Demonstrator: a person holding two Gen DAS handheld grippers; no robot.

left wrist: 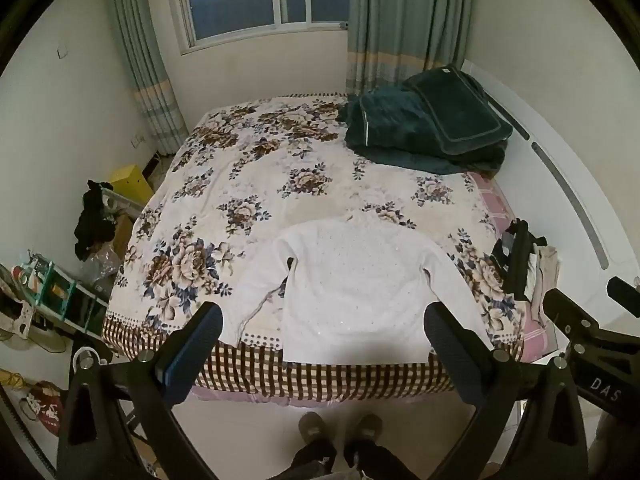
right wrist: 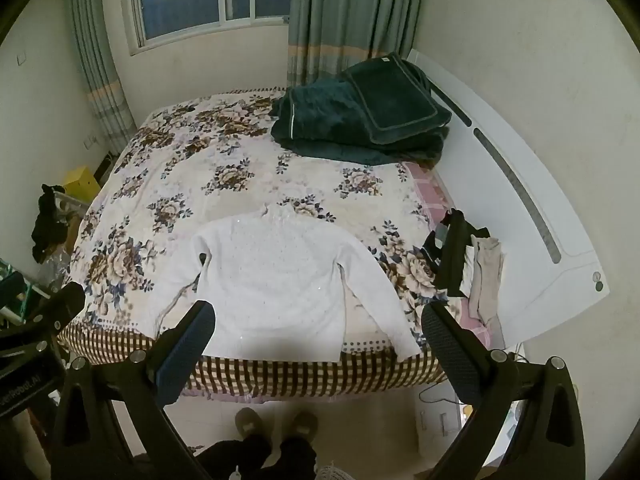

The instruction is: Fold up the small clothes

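bed [left wrist: 320, 168] floral cover | white sweater [left wrist: 352, 280] flat, near edge | green blanket [left wrist: 424, 128] far corner

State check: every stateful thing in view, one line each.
white sweater: spread flat on the bed, unfolded, sleeves out
left hand-held gripper: open, empty
right hand-held gripper: open, empty
green blanket: folded, stacked
curtains: drawn aside
dark and beige clothes: heaped at bed edge
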